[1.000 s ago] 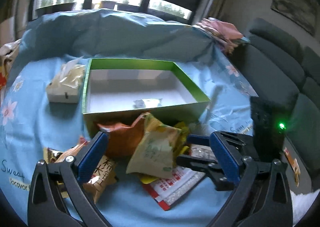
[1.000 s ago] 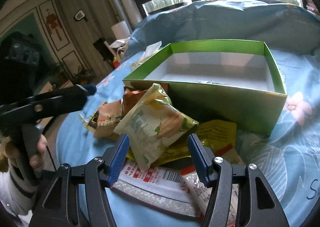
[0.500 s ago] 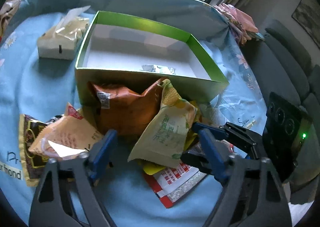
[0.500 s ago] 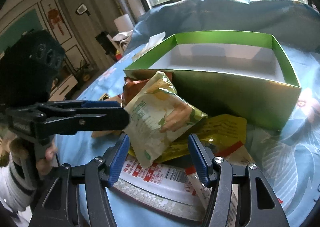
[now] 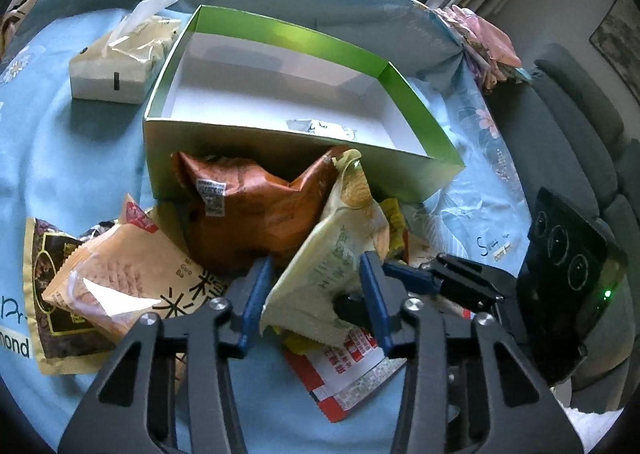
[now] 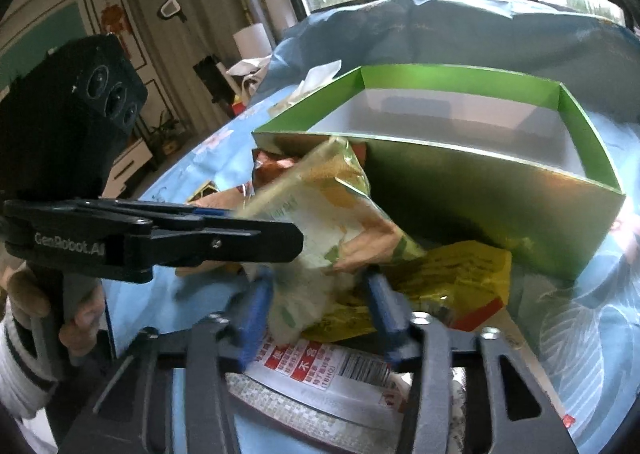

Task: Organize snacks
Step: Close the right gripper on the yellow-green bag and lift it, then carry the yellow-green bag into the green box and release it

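Observation:
A pale green snack bag (image 5: 332, 274) stands in the snack pile in front of the green box (image 5: 416, 126). My left gripper (image 5: 316, 294) has its jaws on both sides of this bag, narrowed around its lower end. My right gripper (image 6: 320, 306) also has its jaws around the same bag (image 6: 320, 214) from the other side. An orange bag (image 5: 256, 202) leans on the box wall. A tan bag (image 5: 116, 274), a yellow bag (image 6: 452, 278) and a flat red-and-white packet (image 6: 320, 378) lie around. The box holds one small wrapper (image 5: 320, 127).
A tissue box (image 5: 120, 54) stands left of the green box on the blue flowered cloth (image 5: 60, 158). A dark brown packet (image 5: 44, 294) lies at the left edge. A grey sofa (image 5: 580, 142) is on the right.
My left gripper has moved forward and to the right onto the pale green bag, and its jaws have narrowed around it. My right gripper's jaws have narrowed on the same bag.

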